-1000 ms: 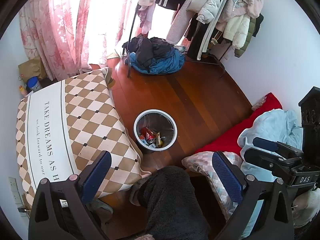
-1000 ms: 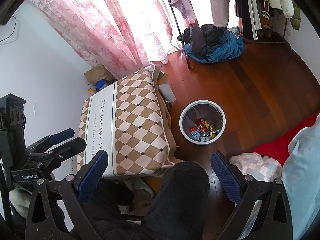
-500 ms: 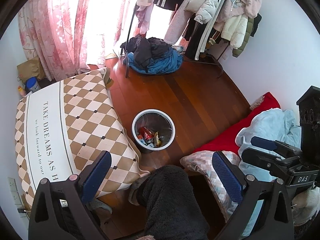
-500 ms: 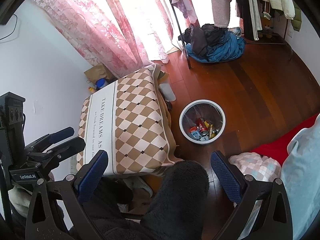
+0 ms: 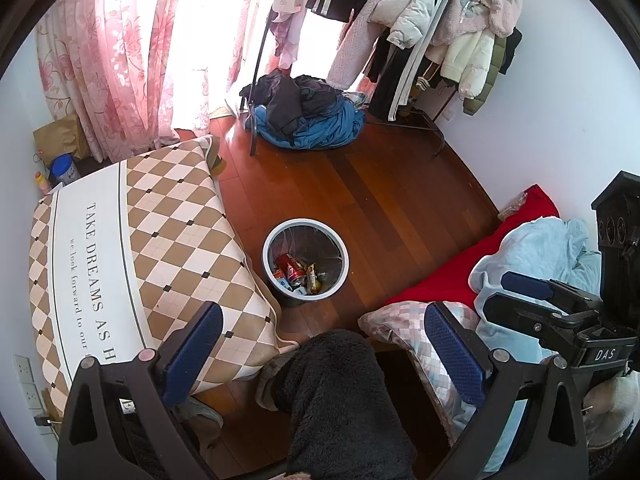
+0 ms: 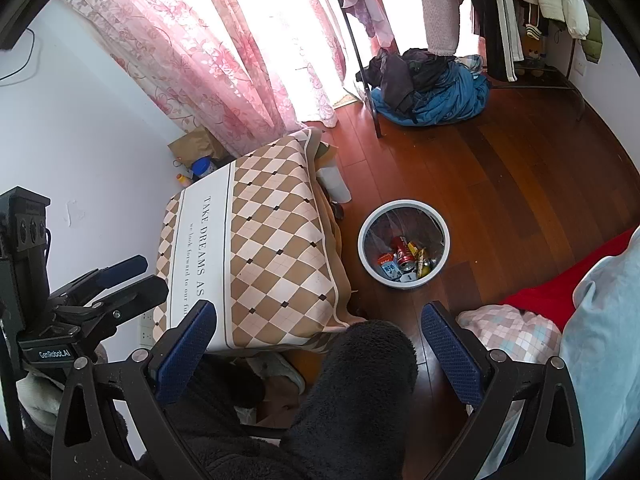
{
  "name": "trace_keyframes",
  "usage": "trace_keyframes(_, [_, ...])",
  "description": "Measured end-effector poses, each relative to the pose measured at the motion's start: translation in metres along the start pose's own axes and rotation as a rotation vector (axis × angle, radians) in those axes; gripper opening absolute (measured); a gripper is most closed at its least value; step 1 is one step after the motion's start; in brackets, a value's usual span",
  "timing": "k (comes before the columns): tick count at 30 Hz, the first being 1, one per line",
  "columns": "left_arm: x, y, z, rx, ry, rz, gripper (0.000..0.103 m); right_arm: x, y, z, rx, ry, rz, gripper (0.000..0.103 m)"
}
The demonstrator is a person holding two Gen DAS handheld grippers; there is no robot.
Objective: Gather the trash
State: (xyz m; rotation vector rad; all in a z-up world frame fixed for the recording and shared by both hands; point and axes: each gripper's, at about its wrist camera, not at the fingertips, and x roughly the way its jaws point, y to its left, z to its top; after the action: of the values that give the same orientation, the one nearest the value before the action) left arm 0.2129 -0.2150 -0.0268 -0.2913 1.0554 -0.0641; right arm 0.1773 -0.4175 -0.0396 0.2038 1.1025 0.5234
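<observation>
A round white-rimmed waste bin stands on the wooden floor beside a low table. Inside lie a red can, wrappers and other small trash. My left gripper is held high above the floor, well short of the bin, open with nothing between its blue pads. My right gripper is open and empty too, hovering above a dark fleece-clad leg. Each gripper shows at the edge of the other's view.
A low table with a checked cloth sits left of the bin. A clothes pile and a loaded garment rack stand at the far side. Red bedding and a pillow lie right. Pink curtains hang behind.
Both views have drifted slightly, the bin sliding a little left and up in the left wrist view. Both grippers stay open and empty.
</observation>
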Motion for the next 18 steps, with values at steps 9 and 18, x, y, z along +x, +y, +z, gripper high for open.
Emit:
trace_keyframes(9, [0.0001,0.0021,0.0002,0.003,0.002,0.0,0.103,-0.0002,0.0006,0.0004,-0.001,0.001,0.0,0.103])
trace_keyframes(18, [-0.0017,0.0006,0.0002,-0.003,-0.005,-0.004,0.103,-0.003,-0.001,-0.0029,-0.01,0.005,0.002,0.103])
